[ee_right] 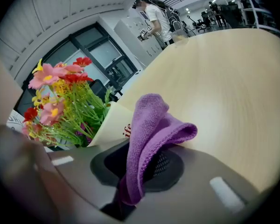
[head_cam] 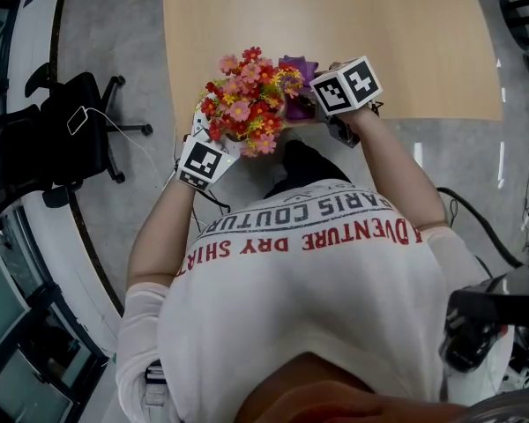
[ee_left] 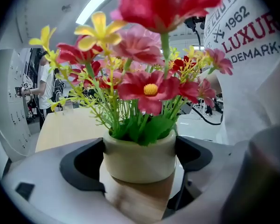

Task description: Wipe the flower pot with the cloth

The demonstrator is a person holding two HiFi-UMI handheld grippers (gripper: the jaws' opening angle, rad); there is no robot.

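— Where's your left gripper (ee_left: 138, 158)?

— Clamped on the flower pot (ee_left: 140, 148). Its two dark jaw pads press against opposite sides of the cream pot, just under the rim. The pot stands upright on the light wooden table (ee_right: 224, 78), at the edge nearest you.

— What's in the pot?

— A thick bunch of artificial flowers (ee_left: 149, 87): red, pink and yellow on green stems, spreading well past the rim. From your head view they hide the pot completely.

— And your right gripper (ee_right: 128, 195)?

— Its jaws are pinched together on the purple cloth (ee_right: 151, 125). One end is caught between them, and the free part stands up and folds over into a loop in front of the jaws.

— How close is the cloth to the pot?

— Just beside the flowers, on your right side of them. The right gripper view shows a cream surface with dark lettering below the blooms, right next to the cloth. No view tells me whether the cloth is touching the pot.

— Anything else around you?

— A person (ee_right: 156, 15) stands at the far end of the table. A black office chair (head_cam: 79, 122) sits on the grey floor to your left, well apart from the pot.
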